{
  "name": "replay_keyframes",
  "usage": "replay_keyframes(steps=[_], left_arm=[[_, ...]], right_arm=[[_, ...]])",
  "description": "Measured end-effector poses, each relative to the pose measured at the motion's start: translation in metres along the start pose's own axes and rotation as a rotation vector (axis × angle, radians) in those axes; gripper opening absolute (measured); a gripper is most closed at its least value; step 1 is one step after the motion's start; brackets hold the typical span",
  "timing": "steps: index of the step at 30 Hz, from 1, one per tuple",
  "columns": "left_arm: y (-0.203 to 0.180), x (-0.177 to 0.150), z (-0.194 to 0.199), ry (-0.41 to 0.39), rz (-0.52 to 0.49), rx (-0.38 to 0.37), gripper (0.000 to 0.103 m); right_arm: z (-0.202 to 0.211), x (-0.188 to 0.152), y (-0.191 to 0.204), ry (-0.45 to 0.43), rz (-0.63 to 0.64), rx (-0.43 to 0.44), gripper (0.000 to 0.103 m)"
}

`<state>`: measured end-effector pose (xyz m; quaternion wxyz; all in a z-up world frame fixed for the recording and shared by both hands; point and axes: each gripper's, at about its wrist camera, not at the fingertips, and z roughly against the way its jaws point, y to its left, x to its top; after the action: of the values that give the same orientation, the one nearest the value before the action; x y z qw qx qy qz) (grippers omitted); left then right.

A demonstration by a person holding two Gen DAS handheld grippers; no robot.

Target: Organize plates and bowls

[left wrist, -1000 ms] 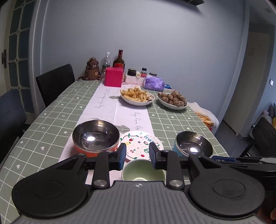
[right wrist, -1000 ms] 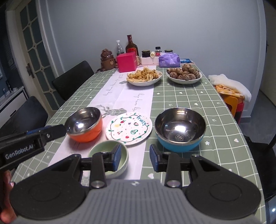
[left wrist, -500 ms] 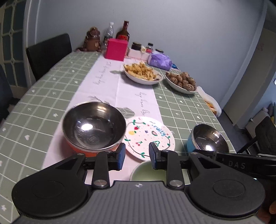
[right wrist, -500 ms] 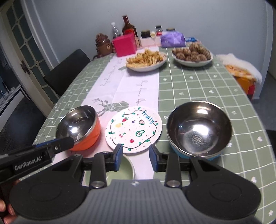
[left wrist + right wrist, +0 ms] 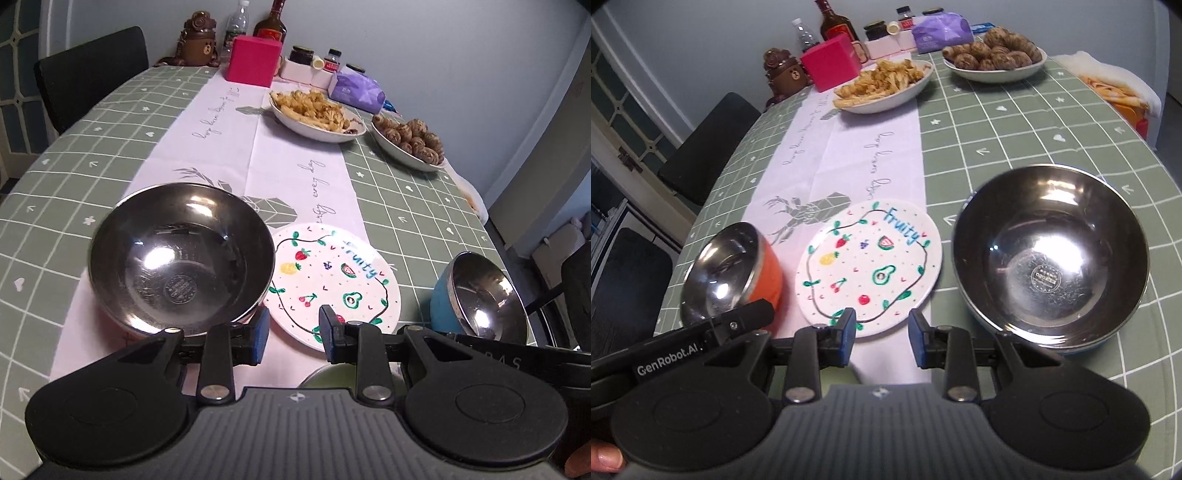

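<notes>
Here, "Fruity" plate [image 5: 868, 258] — both tools, left [image 5: 293, 334] and right [image 5: 882, 338], spread, empty; "GenRobot.AI" legible.

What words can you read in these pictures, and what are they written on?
"Fruity": in blue on the painted plate.
"GenRobot.AI": on the side of the left tool, seen from the right camera.
"every day": grey script on the white table runner; the other script lines are too slanted to read.
Stamp inside the steel bowl with the blue outside: too small.
Bottle and jar labels: too blurred.

Black grippers [image 5: 882, 338] w/ blue pads [image 5: 848, 334], maybe rubber
</notes>
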<state>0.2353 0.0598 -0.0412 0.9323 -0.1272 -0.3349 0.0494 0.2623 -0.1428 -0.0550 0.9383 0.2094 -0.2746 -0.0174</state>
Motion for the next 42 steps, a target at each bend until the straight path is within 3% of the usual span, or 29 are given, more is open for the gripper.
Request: replay_keyframes(steps=[1,5,14,30,42], left_arm=[[0.002,0.001,-0.004,0.007,0.001,-0.016,0.033],[0.009,0.002,-0.016,0.031,0.017,-0.035,0.029],[0.000,-0.004,-0.019,0.026,-0.064,0.026,0.031],[0.030,0.010,-0.035,-0.059,0.050,0.183,0.030],[0.030,0.010,-0.055,-0.050,0.074,0.096,0.035]], right_arm=[[-0.002,0.000,-0.003,-0.001,-0.012,-0.002,0.026],[-0.006,0.000,-0.002,-0.020,-0.009,0.003,0.025],[-0.015,-0.007,0.002,-0.002,-0.058,0.017,0.027],[-0.028,0.015,-0.031,-0.053,-0.106,-0.044,0.028],[-0.052,0.022,-0.029,-0.030,-0.096,-0.010,0.027]])
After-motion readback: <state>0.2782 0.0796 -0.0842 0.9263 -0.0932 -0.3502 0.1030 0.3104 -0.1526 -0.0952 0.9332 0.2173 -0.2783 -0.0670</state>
